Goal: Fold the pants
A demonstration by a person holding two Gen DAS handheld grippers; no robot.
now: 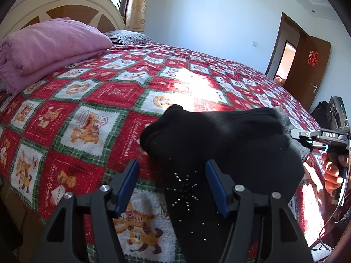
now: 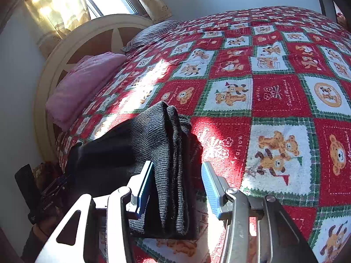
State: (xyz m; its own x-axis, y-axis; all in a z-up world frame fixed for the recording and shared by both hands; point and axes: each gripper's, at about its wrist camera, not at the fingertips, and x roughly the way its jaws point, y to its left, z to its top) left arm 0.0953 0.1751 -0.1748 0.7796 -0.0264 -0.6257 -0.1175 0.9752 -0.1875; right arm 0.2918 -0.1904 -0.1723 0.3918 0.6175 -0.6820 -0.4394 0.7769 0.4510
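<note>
Left wrist view: we see the black pants [image 1: 223,144] lying folded in a thick bundle on the bed [image 1: 92,100], near its front edge. Left gripper [image 1: 173,186] is spread, pads off the cloth, studded fabric between them. Right gripper [image 2: 176,188], per right wrist view, also spread w/ the ribbed knit edge between its jaws, not pinched. Risk as we judge it: soft stacked layers are loose now, so the fold could slump or spring open; a pad snagging the knit while backing off would drag it.
</note>
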